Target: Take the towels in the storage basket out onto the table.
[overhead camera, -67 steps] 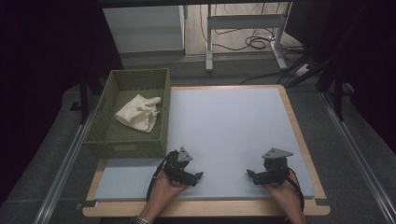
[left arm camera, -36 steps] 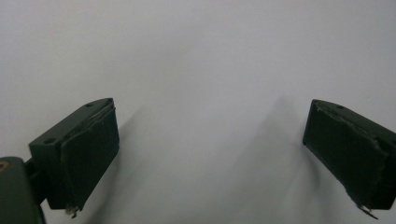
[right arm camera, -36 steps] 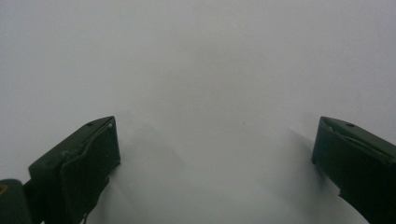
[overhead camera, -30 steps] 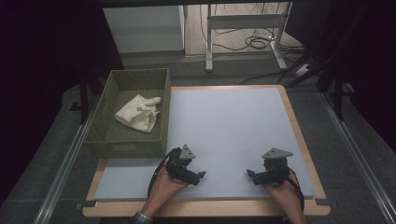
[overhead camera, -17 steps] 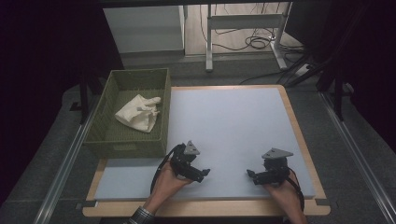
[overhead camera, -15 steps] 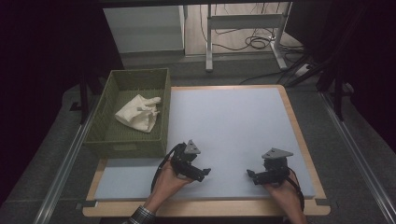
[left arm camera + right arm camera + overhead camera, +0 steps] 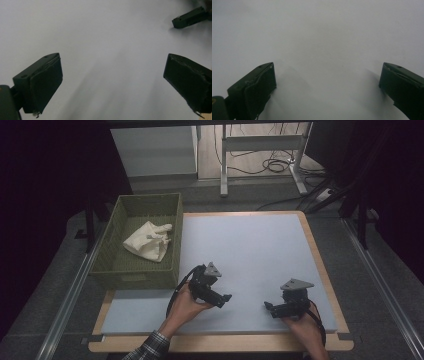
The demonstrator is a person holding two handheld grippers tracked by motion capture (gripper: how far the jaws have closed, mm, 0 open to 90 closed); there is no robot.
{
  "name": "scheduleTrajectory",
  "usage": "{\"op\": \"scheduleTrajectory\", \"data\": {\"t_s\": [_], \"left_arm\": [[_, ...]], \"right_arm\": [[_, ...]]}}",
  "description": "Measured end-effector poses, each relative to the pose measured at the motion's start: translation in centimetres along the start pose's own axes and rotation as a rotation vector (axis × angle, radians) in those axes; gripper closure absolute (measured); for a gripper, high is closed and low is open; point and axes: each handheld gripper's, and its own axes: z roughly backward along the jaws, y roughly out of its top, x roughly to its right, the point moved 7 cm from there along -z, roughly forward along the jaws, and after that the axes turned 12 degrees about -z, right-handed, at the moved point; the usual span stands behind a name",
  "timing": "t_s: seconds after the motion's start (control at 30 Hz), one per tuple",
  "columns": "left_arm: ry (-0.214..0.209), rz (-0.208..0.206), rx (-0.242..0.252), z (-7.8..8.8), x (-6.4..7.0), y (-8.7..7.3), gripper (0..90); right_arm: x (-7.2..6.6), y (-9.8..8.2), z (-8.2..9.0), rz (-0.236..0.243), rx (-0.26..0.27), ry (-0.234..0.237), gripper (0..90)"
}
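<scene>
Cloth (image 7: pixel 149 241) in basket (image 7: pixel 116 265), well apart from both grippers, jaws wide, empty.

A lab-style recording bench in a dim room.

The counter (image 7: pixel 250 250) is a wood-edged board with a pale blue-grey mat, set between metal rails (image 7: pixel 67 297) on grey carpet. Beyond the counter's far edge, loose cables (image 7: pixel 272 165) lie on a wooden floor around a white metal stand (image 7: pixel 260 145), with a white cabinet (image 7: pixel 155 150) to the left of that stand. Dark curtains close off both sides of the counter.
</scene>
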Motion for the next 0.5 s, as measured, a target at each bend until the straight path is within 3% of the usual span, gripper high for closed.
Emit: {"op": "scheduleTrajectory", "data": {"t_s": [0.5], "left_arm": [[-0.003,-0.034,-0.013,0.7,-1.5,2.5,3.6]], "right_arm": [[0.0,0.0,0.0,0.002,0.000,0.001,0.9]]}}
